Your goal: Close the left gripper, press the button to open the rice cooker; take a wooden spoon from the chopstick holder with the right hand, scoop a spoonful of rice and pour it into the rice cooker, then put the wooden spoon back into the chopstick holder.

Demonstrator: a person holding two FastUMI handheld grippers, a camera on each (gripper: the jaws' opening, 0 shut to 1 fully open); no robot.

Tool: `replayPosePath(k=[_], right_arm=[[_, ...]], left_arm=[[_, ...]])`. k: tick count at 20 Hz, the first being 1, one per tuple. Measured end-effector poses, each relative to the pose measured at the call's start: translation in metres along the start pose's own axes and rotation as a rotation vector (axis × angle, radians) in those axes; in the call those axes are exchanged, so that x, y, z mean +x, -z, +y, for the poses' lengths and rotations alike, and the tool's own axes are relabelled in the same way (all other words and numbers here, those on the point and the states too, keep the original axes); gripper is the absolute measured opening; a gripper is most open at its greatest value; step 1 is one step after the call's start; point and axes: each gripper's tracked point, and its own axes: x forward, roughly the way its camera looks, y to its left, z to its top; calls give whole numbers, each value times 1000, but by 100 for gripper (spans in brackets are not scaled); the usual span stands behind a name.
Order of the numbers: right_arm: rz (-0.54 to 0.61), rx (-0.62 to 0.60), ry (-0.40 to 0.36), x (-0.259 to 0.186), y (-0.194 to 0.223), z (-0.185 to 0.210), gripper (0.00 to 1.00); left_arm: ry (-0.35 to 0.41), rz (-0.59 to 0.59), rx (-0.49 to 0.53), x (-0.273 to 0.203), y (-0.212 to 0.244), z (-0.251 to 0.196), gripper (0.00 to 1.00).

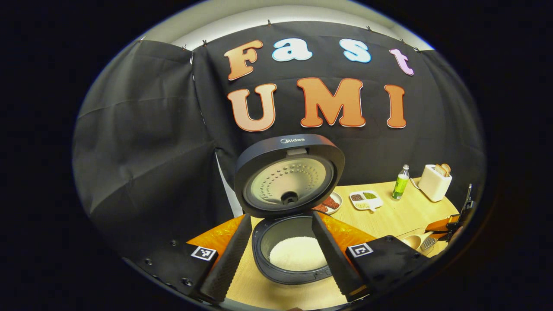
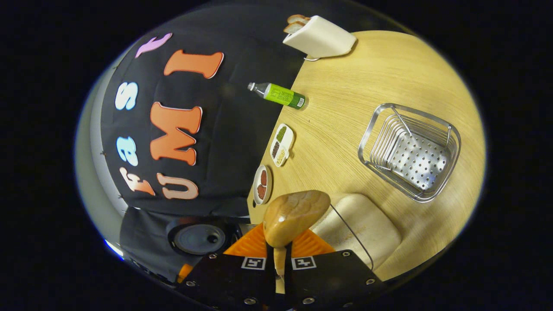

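Left gripper view, nearest first: left gripper (image 1: 276, 255) with its two black fingers (image 1: 227, 259) spread wide apart, holding nothing, hovering over the wooden table (image 1: 406, 211). Between the fingers, directly ahead: rice cooker (image 1: 293, 250), dark grey, lid (image 1: 288, 175) standing upright and fully open, inner pot exposed. Inside the pot: a flat white layer of rice (image 1: 298, 254). Just behind the cooker to the right: a small plate of reddish food (image 1: 330, 203), then a divided white dish of grains (image 1: 365, 200). Farther right, near the booth wall: a green bottle (image 1: 400, 183) upright, and a white toaster (image 1: 435, 182) with bread slices sticking out. At the far right edge, low: the other gripper's orange and black body, with the pale bowl of a spoon beside it.

Right gripper view, tilted sideways, nearest first: right gripper (image 2: 280, 255) closed tight on the handle of the wooden spoon (image 2: 293, 216), both fingers pressing it, spoon bowl pointing forward with its rounded back to the camera. Whether the spoon carries rice: cannot tell. Just behind the spoon: a pale rectangular container (image 2: 367, 229) with a thin wire across it. Beyond, well apart: a perforated metal drain basket (image 2: 410, 151). Lower left, dim: the cooker's open lid.
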Motion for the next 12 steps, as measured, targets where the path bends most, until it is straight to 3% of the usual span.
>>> replayPosePath(k=[6, 12], right_arm=[[18, 223, -180, -2, -8, 55, 7], [106, 233, -253, 30, 22, 119, 8]], left_arm=[[-41, -21, -41, -6, 1, 12, 95], [-83, -49, -65, -13, 0, 41, 95]])
